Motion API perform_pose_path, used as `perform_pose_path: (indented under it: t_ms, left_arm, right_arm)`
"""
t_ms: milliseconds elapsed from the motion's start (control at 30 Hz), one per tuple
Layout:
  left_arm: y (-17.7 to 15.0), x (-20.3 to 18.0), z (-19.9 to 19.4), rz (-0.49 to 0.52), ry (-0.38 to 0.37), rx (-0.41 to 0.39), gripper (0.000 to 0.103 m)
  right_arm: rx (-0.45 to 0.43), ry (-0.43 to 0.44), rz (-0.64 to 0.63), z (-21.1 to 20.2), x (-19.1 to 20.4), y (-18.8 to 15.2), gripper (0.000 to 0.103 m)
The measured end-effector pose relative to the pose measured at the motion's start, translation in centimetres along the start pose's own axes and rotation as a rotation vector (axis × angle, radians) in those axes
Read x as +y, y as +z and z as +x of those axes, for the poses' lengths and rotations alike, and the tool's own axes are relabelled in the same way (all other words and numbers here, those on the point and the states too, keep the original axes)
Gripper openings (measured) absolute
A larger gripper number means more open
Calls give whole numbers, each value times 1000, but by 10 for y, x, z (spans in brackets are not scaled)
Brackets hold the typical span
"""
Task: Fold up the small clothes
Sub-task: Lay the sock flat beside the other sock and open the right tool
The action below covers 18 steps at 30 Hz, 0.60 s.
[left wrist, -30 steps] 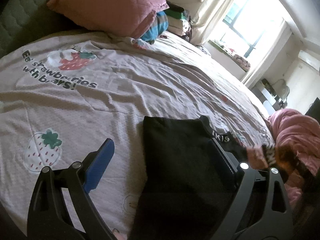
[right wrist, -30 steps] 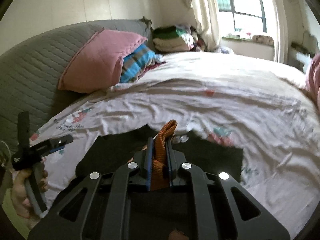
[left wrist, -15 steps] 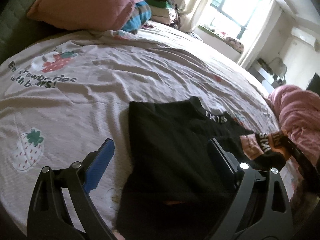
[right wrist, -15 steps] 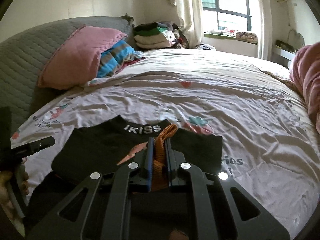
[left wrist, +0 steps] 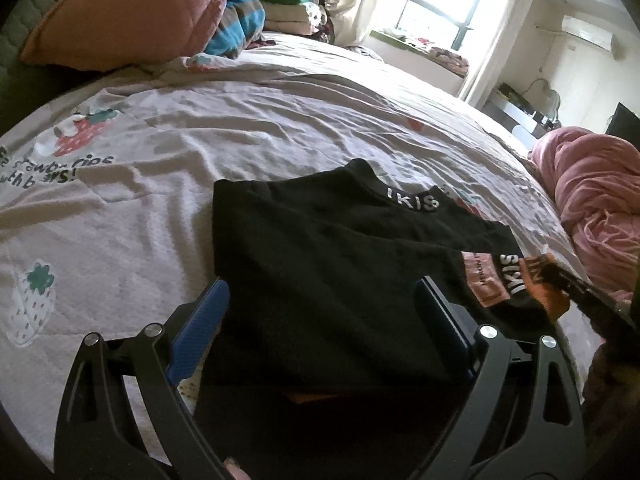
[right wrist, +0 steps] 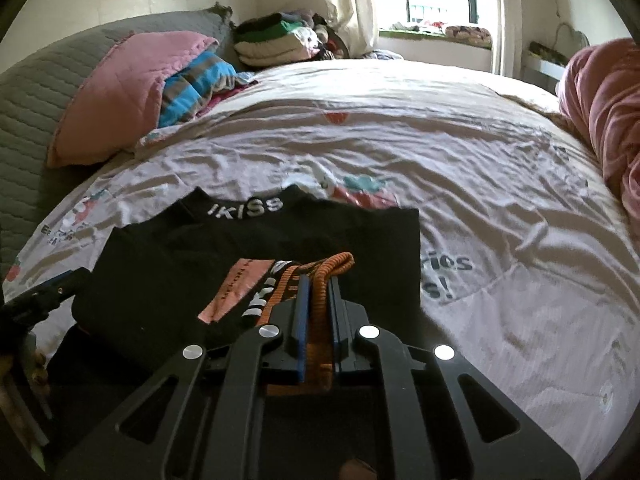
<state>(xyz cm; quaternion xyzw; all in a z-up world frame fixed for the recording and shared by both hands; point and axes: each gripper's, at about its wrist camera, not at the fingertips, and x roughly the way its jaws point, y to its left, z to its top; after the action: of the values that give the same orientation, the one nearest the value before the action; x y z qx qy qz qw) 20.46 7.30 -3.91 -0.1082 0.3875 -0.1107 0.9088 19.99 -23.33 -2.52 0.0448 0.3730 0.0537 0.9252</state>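
right gripper (right wrist: pixel 318 300) pinches the black underwear's (right wrist: pixel 248 264) orange waistband (right wrist: pixel 320 312).

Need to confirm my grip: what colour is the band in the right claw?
Orange with dark stripes; clearest in the right wrist view.

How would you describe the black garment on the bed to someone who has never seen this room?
Start at the bed sheet with strawberry prints. On its near side lies the black garment, spread flat. It is the only dark cloth there, has white letters on its waistband, and the right tool pinches its orange striped edge.
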Motion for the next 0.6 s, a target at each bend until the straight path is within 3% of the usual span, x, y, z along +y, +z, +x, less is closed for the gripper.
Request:
perform_pose_path:
  t_ms: [267,300,533,600]
  left_arm:
    - [0,-2,0,9,-6,3,86]
    - [0,-3,0,15,-5,4,85]
    - [-5,-13,8,62,-3,42,75]
    - [-6,-16,8,74,-4,43,68]
  right_arm:
    - [31,-24,28,4,-7,-5,8]
    - [30,-27,32,4,-8,-6,3]
    - [30,-41,65,0,-15,-6,4]
    - [48,10,51,0,-8,-5,12]
